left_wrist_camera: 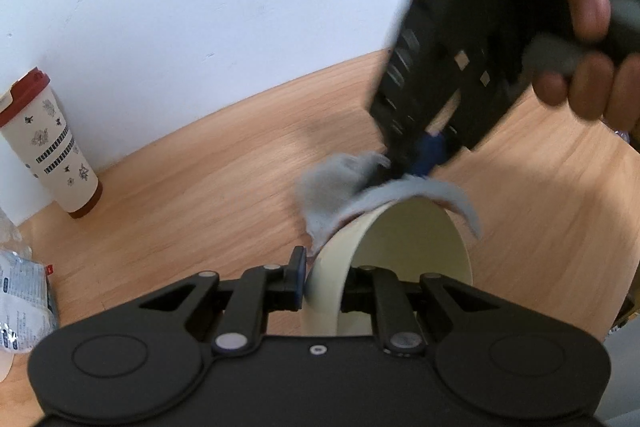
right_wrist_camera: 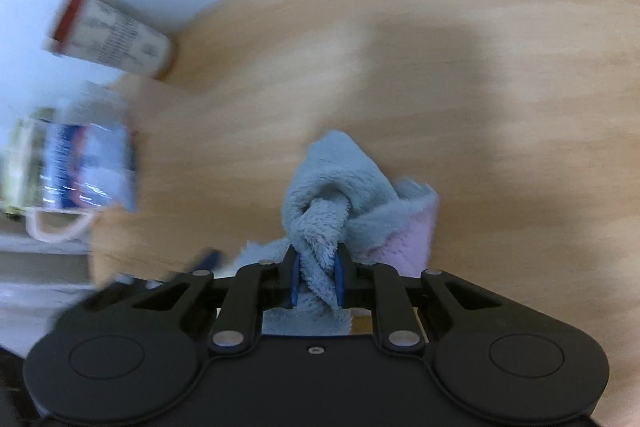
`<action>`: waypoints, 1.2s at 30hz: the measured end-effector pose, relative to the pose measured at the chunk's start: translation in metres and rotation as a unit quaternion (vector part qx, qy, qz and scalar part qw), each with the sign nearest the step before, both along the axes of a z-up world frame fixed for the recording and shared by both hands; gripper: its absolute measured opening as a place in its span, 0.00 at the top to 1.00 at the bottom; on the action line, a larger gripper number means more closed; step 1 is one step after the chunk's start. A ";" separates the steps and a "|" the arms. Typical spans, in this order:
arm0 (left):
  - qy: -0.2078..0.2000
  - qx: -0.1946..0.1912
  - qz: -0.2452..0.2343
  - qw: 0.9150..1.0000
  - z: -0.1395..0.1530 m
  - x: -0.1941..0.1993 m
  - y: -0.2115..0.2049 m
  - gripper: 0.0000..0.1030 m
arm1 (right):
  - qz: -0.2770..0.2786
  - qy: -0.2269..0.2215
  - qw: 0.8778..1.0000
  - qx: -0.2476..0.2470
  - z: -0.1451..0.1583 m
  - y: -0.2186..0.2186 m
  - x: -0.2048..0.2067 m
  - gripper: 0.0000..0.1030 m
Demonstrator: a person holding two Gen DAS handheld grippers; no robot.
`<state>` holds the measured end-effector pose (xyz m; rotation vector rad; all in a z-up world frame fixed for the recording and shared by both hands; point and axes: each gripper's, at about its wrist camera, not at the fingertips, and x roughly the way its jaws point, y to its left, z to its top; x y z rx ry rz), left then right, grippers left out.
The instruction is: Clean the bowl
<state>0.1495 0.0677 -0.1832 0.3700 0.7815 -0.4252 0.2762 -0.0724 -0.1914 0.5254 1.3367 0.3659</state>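
In the left wrist view a cream bowl (left_wrist_camera: 404,247) is held on its side, with my left gripper (left_wrist_camera: 324,279) shut on its rim wall. A grey-blue cloth (left_wrist_camera: 340,187) drapes over the bowl's far rim. My right gripper (left_wrist_camera: 420,155), held by a hand (left_wrist_camera: 592,39), comes down from the upper right and grips that cloth. In the right wrist view the right gripper (right_wrist_camera: 316,279) is shut on a twisted fold of the fluffy cloth (right_wrist_camera: 332,195), whose pink underside shows at the right. That view is blurred by motion, and I cannot make out the bowl in it.
A tall cream cup with a red lid (left_wrist_camera: 48,143) stands at the far left by the white wall. Plastic packets (left_wrist_camera: 24,299) lie at the left edge. The wooden tabletop (left_wrist_camera: 200,179) stretches around the bowl. The cup (right_wrist_camera: 112,35) and a blue packet (right_wrist_camera: 84,167) appear blurred.
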 end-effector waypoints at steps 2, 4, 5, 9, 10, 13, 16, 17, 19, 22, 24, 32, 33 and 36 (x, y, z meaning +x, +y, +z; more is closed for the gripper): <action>-0.001 0.001 0.000 1.000 0.000 0.000 -0.001 0.87 | 0.043 -0.021 0.999 0.001 0.014 0.023 0.003 0.80; -0.001 0.002 0.000 1.000 0.000 0.000 -0.002 0.87 | 0.068 -0.031 0.997 0.006 0.020 0.037 0.002 0.80; -0.001 0.001 0.001 1.000 0.000 0.000 -0.001 0.87 | 0.080 -0.036 0.996 0.002 0.023 0.043 0.002 0.80; -0.001 0.000 -0.001 1.000 0.000 0.001 -0.001 0.87 | 0.120 -0.064 0.990 -0.041 0.028 0.056 -0.002 0.81; -0.002 0.000 -0.002 1.000 0.000 0.001 -0.002 0.87 | 0.117 -0.062 0.990 -0.052 0.027 0.051 -0.001 0.81; -0.004 0.002 -0.007 1.000 -0.001 0.000 -0.004 0.87 | 0.089 -0.047 0.993 -0.064 0.015 0.040 0.004 0.81; -0.003 0.001 -0.006 1.000 -0.001 0.000 -0.003 0.87 | 0.064 -0.030 0.994 -0.086 0.004 0.026 0.003 0.81; -0.001 -0.002 -0.003 1.000 -0.001 0.001 -0.002 0.87 | 0.060 -0.025 0.993 -0.096 0.000 0.022 0.002 0.81; 0.005 -0.010 0.004 1.000 0.000 0.004 -0.001 0.87 | 0.054 -0.012 0.993 -0.103 -0.013 0.017 0.000 0.81; 0.006 -0.012 0.008 1.000 0.000 0.005 0.002 0.88 | 0.022 0.010 0.996 -0.083 -0.026 0.000 -0.004 0.81; 0.014 -0.020 0.018 1.000 0.000 0.008 0.005 0.88 | 0.003 0.000 0.998 -0.064 -0.022 -0.007 -0.007 0.81; 0.054 -0.065 0.076 0.994 -0.001 0.019 0.026 0.89 | -0.040 -0.068 0.996 -0.041 0.010 -0.031 -0.006 0.81; 0.063 -0.074 0.088 0.991 -0.002 0.022 0.031 0.89 | -0.048 -0.075 0.995 -0.041 0.014 -0.035 -0.007 0.81; 0.088 -0.100 0.124 0.983 -0.005 0.028 0.044 0.90 | -0.068 -0.092 0.993 -0.042 0.023 -0.046 -0.007 0.81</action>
